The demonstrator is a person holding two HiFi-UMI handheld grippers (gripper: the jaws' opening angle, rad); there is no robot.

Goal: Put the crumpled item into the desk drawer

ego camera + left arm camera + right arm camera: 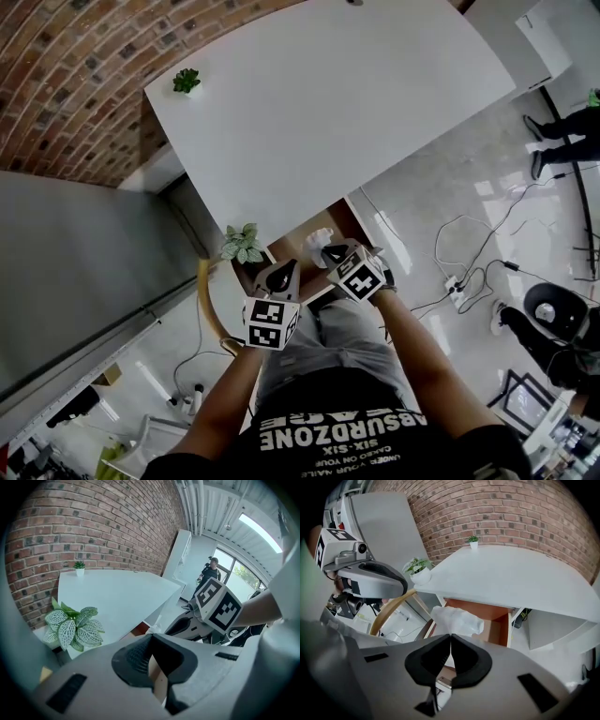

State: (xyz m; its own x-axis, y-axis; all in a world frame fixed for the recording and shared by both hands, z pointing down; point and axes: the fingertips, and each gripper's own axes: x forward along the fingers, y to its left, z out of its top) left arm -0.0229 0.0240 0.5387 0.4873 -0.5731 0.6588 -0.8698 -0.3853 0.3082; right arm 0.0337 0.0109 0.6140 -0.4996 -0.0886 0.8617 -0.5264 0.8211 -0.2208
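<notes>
Right gripper [450,636] clamps crumpled paper [457,620] at the open drawer [487,611]; advise lowering well inside before release.

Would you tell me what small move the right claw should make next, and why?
Probably ease the right claw forward and down into the drawer. It is shut on the crumpled white wad at its tips, and the drawer stands open just beyond it, so the wad seems ready to go in.
</notes>
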